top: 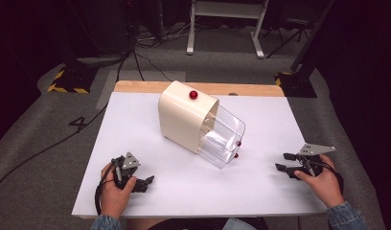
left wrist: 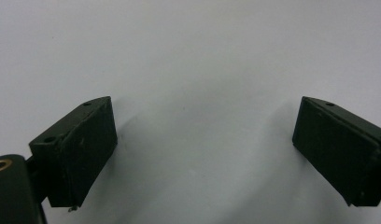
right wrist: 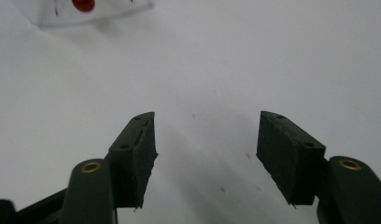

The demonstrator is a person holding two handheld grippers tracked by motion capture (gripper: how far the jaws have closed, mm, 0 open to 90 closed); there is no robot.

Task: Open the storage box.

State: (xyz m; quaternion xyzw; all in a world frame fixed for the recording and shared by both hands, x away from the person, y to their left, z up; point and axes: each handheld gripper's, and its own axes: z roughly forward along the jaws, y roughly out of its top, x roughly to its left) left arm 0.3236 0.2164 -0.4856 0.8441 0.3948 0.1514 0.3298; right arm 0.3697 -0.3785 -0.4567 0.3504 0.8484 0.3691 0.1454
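Observation:
A cream box (top: pixel 183 117) with a red knob (top: pixel 193 95) on top lies in the middle of the white table (top: pixel 136 124). A clear plastic drawer (top: pixel 223 136) sticks out of its near right side, with small red knobs (top: pixel 237 149) on its front. My left gripper (top: pixel 146 182) rests at the near left of the table, jaws wide apart over bare white surface (left wrist: pixel 202 140). My right gripper (top: pixel 284 162) sits at the near right, pointing left, open with nothing between its jaws. In the right gripper view a red knob (right wrist: pixel 83 4) and the clear drawer's edge (right wrist: pixel 114 13) show at the top left.
A wooden strip (top: pixel 251 89) edges the table's far side. Grey carpet surrounds the table, with cables (top: pixel 50 146) on the left floor, a white stand (top: pixel 224 28) behind, and black stand bases with yellow-black tape (top: pixel 69 79) at the far corners.

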